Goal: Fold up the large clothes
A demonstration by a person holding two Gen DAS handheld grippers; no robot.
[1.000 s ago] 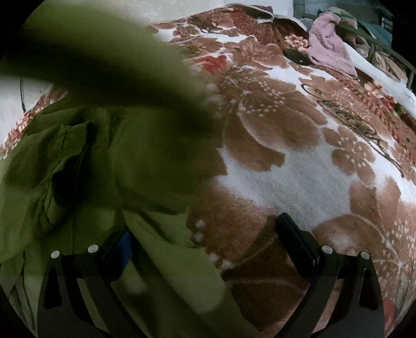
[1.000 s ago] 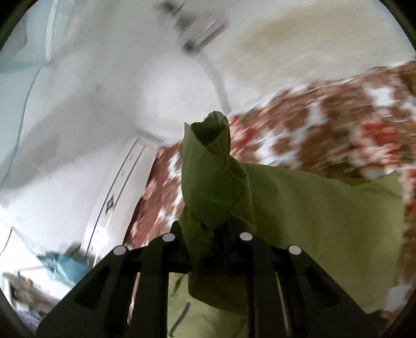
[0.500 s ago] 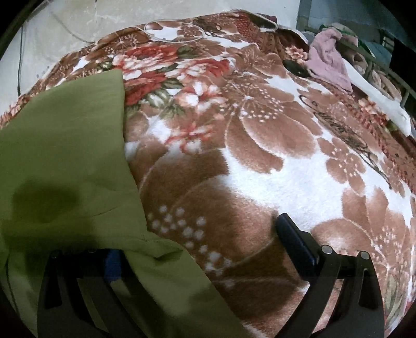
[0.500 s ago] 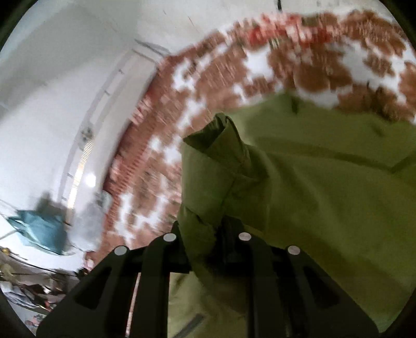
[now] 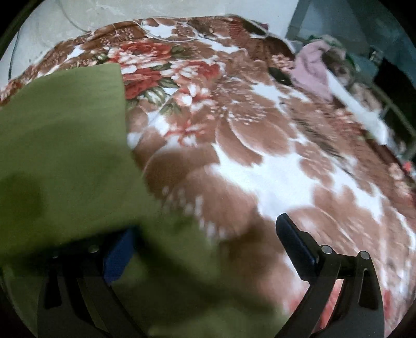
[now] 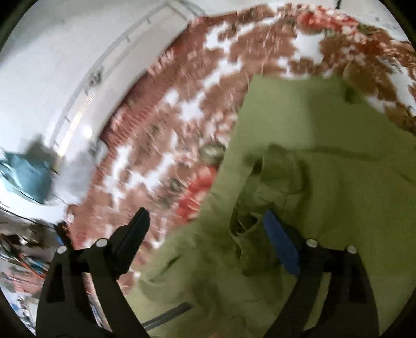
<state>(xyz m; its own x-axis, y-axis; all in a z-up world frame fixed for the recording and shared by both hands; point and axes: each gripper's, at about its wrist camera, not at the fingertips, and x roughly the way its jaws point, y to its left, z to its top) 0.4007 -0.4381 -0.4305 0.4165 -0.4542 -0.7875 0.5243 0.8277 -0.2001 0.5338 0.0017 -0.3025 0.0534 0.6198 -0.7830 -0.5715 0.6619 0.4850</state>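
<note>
Closest in, your right gripper (image 6: 205, 228) sits with its fingers spread wide over the olive-green garment (image 6: 312, 161), a bunched ridge of cloth lying loose between them and gripped by neither; the blue-padded finger (image 6: 279, 244) rests on the fabric and the bare black one hangs over the floral blanket (image 6: 166, 130) just off the garment's edge. Your left gripper (image 5: 202, 249) is spread just as wide, holding nothing, with a flap of the same garment (image 5: 59, 145) draped over its blue-padded finger and its other finger (image 5: 295, 244) clear above bare blanket (image 5: 260, 166). Out from the fingers, the garment lies on the blanket as a flat olive panel with one straight edge and a clean corner toward the far side, so this reads as the end of a fold: the cloth is laid over and both tools are off it. Your next move, I'd judge, is to lift the left finger out from under that flap without dragging it, then pinch fresh corners along the garment's edge for the next fold, and smooth that ridge first. Beyond the garment, the blanket runs to a pale wall (image 5: 78, 15), and past its far edge sits a pink cloth (image 5: 310, 70) on a cluttered heap, well apart from the work.
</note>
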